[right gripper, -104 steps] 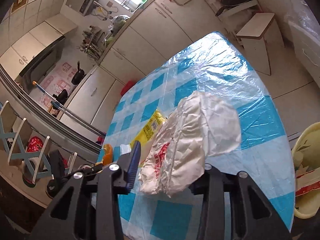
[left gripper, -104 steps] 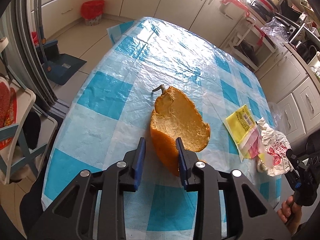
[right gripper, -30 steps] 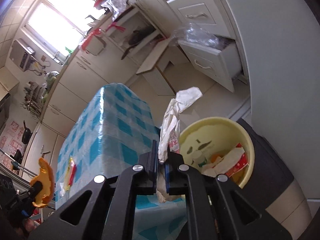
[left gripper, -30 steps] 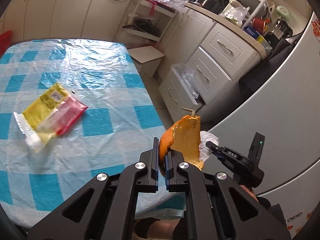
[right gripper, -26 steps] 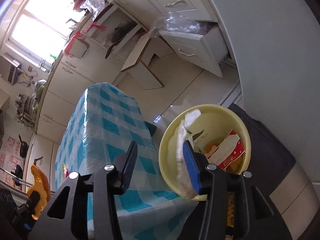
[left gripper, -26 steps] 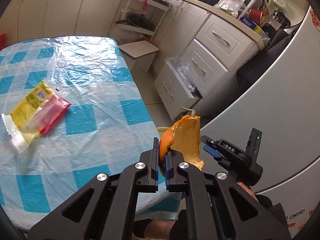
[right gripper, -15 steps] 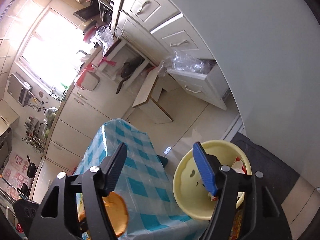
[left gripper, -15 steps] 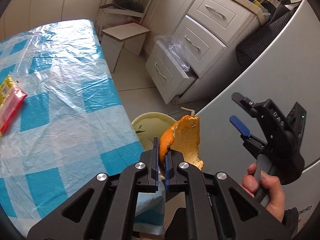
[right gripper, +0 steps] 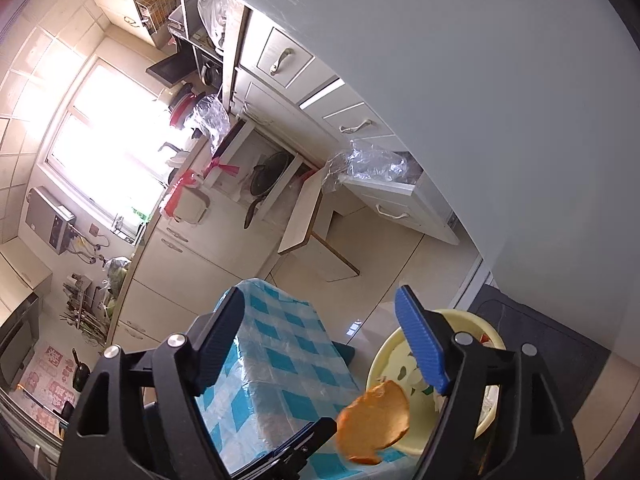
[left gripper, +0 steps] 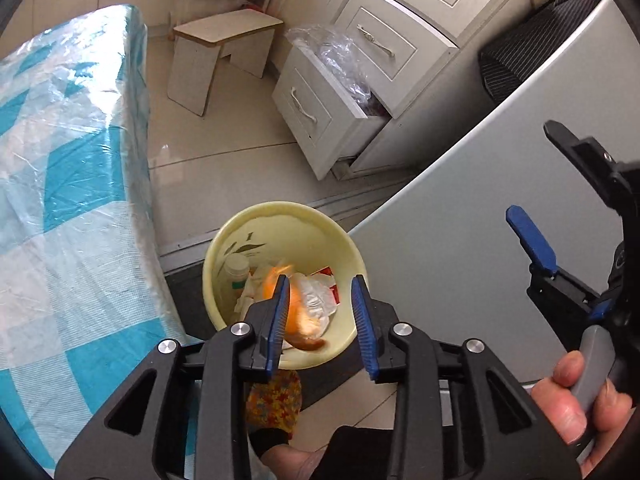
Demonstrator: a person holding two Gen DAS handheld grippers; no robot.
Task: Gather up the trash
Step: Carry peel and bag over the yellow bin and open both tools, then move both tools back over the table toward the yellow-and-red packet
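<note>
My left gripper (left gripper: pixel 320 320) is open above the yellow trash bin (left gripper: pixel 340 236) on the floor beside the table. The orange peel (left gripper: pixel 296 312) is blurred and loose between the jaws, over the bin's contents. In the right wrist view the peel (right gripper: pixel 374 416) hangs in the air beside the bin (right gripper: pixel 384 350). A crumpled white wrapper (left gripper: pixel 316 300) and other trash lie in the bin. My right gripper (right gripper: pixel 320 340) is open and empty, raised to the right of the bin; it also shows in the left wrist view (left gripper: pixel 536 200).
The table with the blue-and-white checked cover (left gripper: pixel 60 200) is left of the bin. A grey fridge side (left gripper: pixel 460 220) stands right of it. An open drawer with a plastic bag (left gripper: pixel 328 92) and a small stool (left gripper: pixel 216 52) are behind.
My left gripper opened over the bin and let go of the orange peel, which is dropping. My right gripper, open since it dropped the white wrapper, lifted away from the bin.
</note>
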